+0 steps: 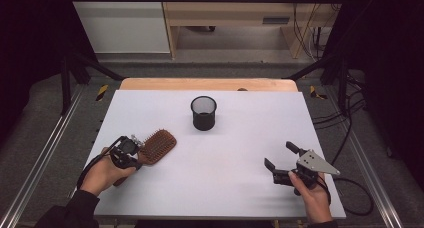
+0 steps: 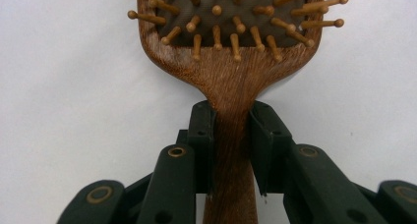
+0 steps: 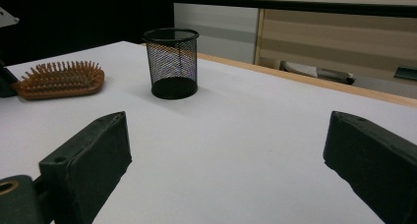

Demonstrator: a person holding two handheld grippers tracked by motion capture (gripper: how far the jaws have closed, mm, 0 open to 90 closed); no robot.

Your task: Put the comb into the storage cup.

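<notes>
Nearest the lens in the left gripper view, the left gripper is seen w/ both black pads pressed against the narrow wooden neck of the hairbrush; jaws are drawn in tight, clamped on the handle, one pad each side. Brush head is pointed toward 12 o'clock in that view, bristles up, wooden pins w/ ball tips. In the high view the brush is found at approx. 8 o'clock of the table centre, lying flat on the sheet, head aimed toward 1 o'clock; the left gripper is held by a hand at the handle end.

The right gripper is held by the other hand at approx. 4 o'clock, jaws spread wide apart, nothing between them; pads are seen well apart over bare sheet in the right gripper view. A grey three-cornered plate is carried on top.

A black mesh cup is stood upright at approx. 12 o'clock of centre, well apart from both tools.

Surface: white sheet laid over a wooden table, wood edge shown at the far side. Room: dark curtains at 9 & 3 o'clock, black frame bars, cables on grey floor at right, light wooden furniture at 12 o'clock.
</notes>
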